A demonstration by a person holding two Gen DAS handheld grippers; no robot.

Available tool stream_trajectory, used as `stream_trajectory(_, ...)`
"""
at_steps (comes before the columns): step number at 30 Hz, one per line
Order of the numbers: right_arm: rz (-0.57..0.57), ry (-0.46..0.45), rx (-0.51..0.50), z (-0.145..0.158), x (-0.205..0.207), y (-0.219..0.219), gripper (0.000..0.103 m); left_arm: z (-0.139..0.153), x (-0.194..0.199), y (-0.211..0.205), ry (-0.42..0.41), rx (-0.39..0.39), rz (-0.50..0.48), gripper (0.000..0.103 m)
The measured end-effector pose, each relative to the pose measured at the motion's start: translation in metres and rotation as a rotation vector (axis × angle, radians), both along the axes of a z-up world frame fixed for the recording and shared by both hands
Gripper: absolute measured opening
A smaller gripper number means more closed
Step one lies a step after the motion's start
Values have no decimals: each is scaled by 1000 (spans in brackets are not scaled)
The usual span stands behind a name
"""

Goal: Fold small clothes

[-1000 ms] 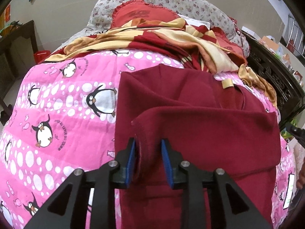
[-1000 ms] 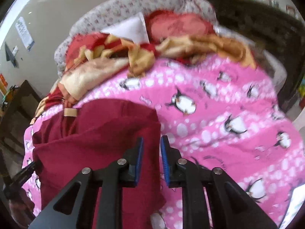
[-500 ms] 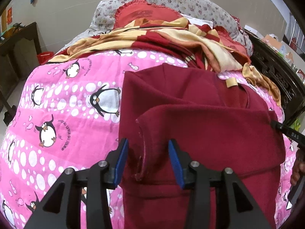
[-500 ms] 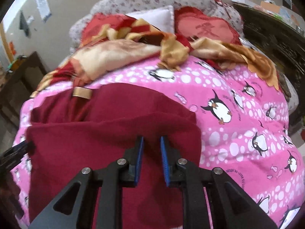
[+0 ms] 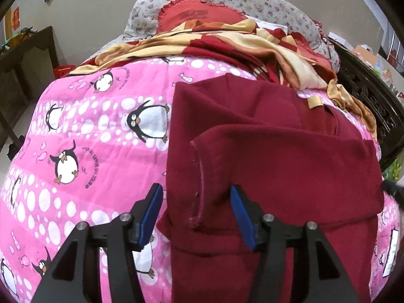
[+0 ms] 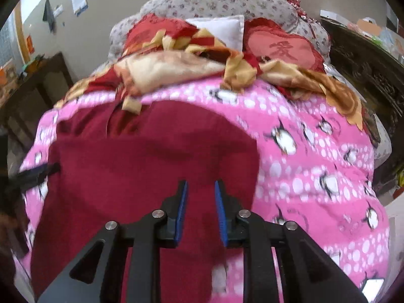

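Note:
A dark red garment (image 5: 277, 156) lies partly folded on the pink penguin quilt (image 5: 88, 139), its lower part turned up over the body, a tan label (image 5: 315, 101) near the collar. My left gripper (image 5: 195, 188) is opening; its blue pads straddle the hemmed left edge of the fold without pressing it. In the blurred right wrist view the same garment (image 6: 151, 164) fills the left half. My right gripper (image 6: 201, 183) hovers over its right part, jaws a little apart and opening, with the cloth showing in the gap and no pinch visible.
A rumpled red-and-yellow blanket (image 5: 227, 43) and pillows (image 6: 285, 48) are heaped at the head of the bed. Dark carved wooden furniture (image 5: 366, 93) stands along the right side, a dark table (image 5: 27, 58) at the left. Quilt (image 6: 315, 176) lies bare on either side of the garment.
My left jaws have spread steadily and let go of the fold's left edge, which now rests on the garment. My right gripper swung left over the garment and its jaws parted slightly.

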State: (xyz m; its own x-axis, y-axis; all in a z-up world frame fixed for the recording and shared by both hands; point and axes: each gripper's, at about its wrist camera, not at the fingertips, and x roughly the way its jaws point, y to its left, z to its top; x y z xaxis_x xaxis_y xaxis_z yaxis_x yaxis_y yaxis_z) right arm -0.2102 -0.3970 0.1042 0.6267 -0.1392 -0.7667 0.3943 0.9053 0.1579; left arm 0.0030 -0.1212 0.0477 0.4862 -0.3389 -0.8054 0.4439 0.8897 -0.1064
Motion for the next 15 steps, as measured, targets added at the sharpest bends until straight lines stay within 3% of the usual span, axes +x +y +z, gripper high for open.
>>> stream_trajectory(4,-39,58,34,-33,3,-10,23,-1,-3,1,-1,-5,12,59)
stream_trajectory(15,-24,25,40,-13,-22,7,28,18,-24,6,-59,30,-3,60)
